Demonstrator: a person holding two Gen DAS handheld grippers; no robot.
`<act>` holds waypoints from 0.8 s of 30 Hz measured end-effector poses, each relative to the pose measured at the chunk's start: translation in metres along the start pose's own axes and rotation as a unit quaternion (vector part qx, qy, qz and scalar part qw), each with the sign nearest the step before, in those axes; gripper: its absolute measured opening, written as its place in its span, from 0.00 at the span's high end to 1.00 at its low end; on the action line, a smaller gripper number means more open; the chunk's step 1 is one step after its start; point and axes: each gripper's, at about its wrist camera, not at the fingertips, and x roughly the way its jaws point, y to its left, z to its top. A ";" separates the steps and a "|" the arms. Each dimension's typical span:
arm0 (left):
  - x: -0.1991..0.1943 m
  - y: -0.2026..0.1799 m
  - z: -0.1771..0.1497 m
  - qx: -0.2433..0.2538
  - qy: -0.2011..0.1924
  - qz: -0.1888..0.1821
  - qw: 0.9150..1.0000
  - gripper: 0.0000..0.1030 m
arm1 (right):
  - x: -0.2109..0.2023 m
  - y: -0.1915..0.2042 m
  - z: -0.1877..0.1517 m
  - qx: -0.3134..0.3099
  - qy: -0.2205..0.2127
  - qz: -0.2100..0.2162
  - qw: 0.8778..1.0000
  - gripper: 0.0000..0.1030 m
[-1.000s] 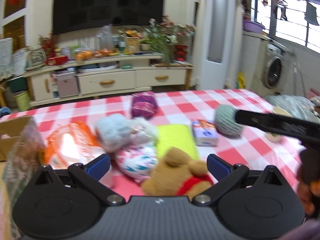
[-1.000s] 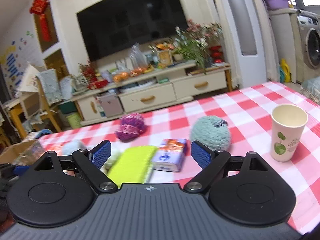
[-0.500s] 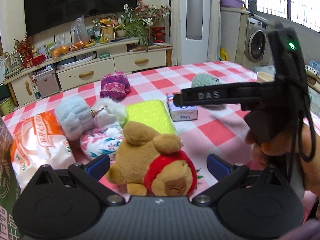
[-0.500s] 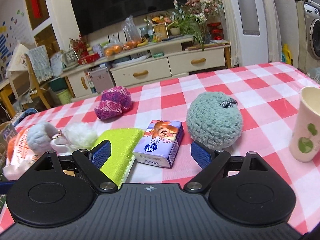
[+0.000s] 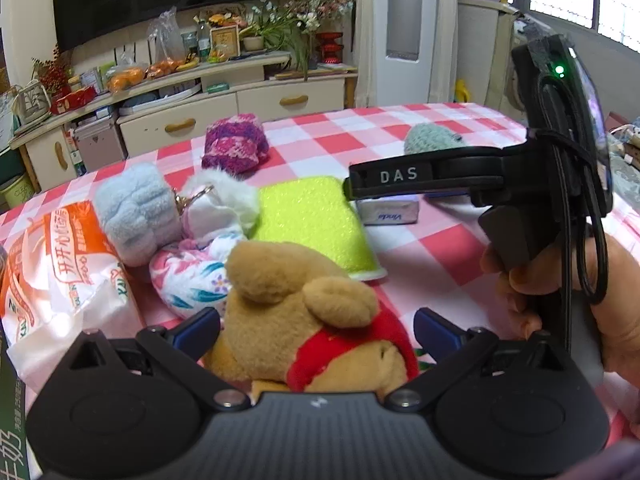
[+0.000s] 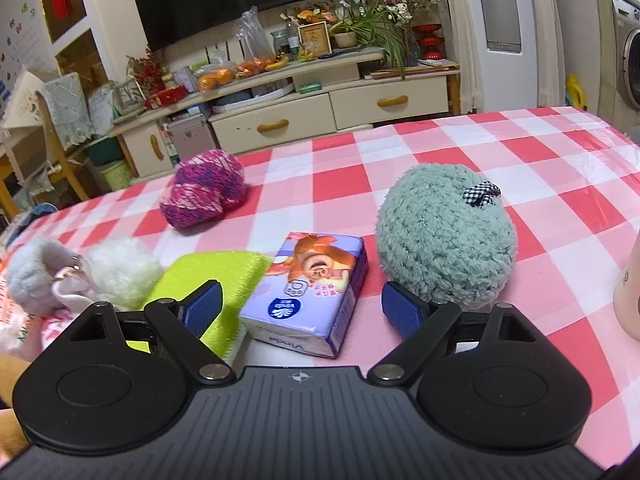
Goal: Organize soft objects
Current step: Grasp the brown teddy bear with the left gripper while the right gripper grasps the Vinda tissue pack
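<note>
My left gripper [image 5: 316, 330] is open, its blue pads on either side of a brown plush bear in a red shirt [image 5: 308, 316] that lies on the checked table. Behind the bear lie a floral pouch [image 5: 188, 276], a pale blue fluffy roll [image 5: 136, 212], a white pompom [image 5: 224, 196], a green sponge [image 5: 312, 220] and a purple knitted ball [image 5: 234, 146]. My right gripper [image 6: 300, 310] is open around a Vinda tissue pack [image 6: 312, 292]. A teal fluffy ball [image 6: 444, 240] sits just right of it. The purple knitted ball [image 6: 204, 194] lies further back.
An orange and white plastic pack [image 5: 60, 276] lies at the left edge. A paper cup [image 6: 630, 292] stands at the far right. The right gripper's body and the hand holding it [image 5: 560, 208] cross the left wrist view. Past the table's far edge stands a TV cabinet [image 6: 320, 116].
Both grippers have moved down and forward toward the table. The bear now lies between the left pads, and the tissue pack between the right pads. Nothing has been gripped.
</note>
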 end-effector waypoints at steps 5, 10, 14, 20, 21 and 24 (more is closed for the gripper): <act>0.006 0.003 -0.001 -0.009 0.016 0.012 1.000 0.06 | 0.003 -0.002 -0.002 -0.013 0.002 -0.012 1.000 0.02; 0.006 0.007 0.001 -0.021 0.019 0.009 1.000 0.12 | 0.005 -0.003 -0.003 -0.039 0.005 -0.025 0.999 0.17; 0.003 0.005 0.001 -0.018 0.018 0.008 1.000 0.16 | 0.004 -0.002 -0.004 -0.066 0.008 -0.032 0.997 0.32; -0.003 0.010 0.000 -0.033 0.019 -0.001 0.999 0.17 | -0.001 -0.002 -0.008 -0.083 0.005 -0.031 0.996 0.34; -0.004 0.010 0.000 -0.035 0.019 -0.003 0.999 0.17 | -0.002 -0.002 -0.008 -0.084 0.005 -0.031 0.996 0.34; -0.009 0.011 -0.001 -0.038 0.015 -0.008 0.999 0.17 | -0.006 -0.002 -0.010 -0.089 0.004 -0.031 0.996 0.35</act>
